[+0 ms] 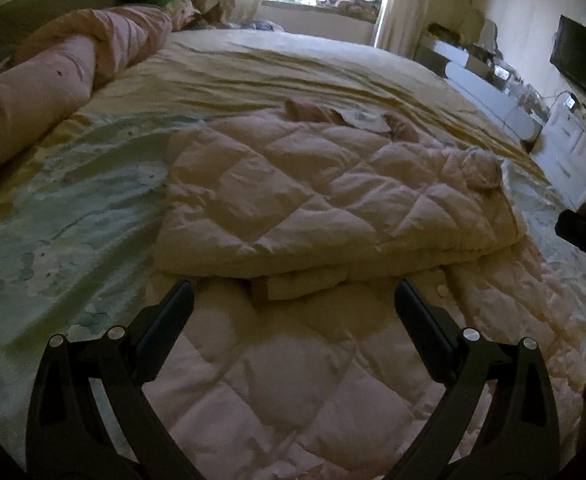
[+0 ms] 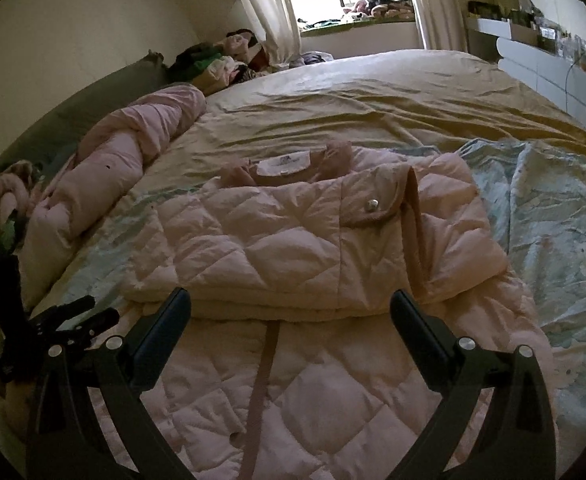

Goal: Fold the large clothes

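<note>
A pale pink quilted jacket (image 1: 333, 196) (image 2: 293, 236) lies on the bed, its upper part folded over the lower part, with the collar label (image 2: 283, 166) and a snap button (image 2: 371, 205) showing. My left gripper (image 1: 293, 292) hovers open above the near, unfolded part of the jacket, nothing between its fingers. My right gripper (image 2: 291, 300) is also open and empty, just short of the folded edge. The left gripper (image 2: 65, 320) appears at the left edge of the right wrist view; the right gripper (image 1: 585, 232) shows at the right edge of the left wrist view.
A rolled pink quilt (image 1: 65, 80) (image 2: 105, 176) lies along the left side of the bed. A yellow sheet (image 2: 373, 100) and a pale blue patterned cover (image 2: 565, 220) spread under the jacket. Clothes (image 2: 221, 60) pile near the window. White drawers (image 1: 493, 92) line the right wall.
</note>
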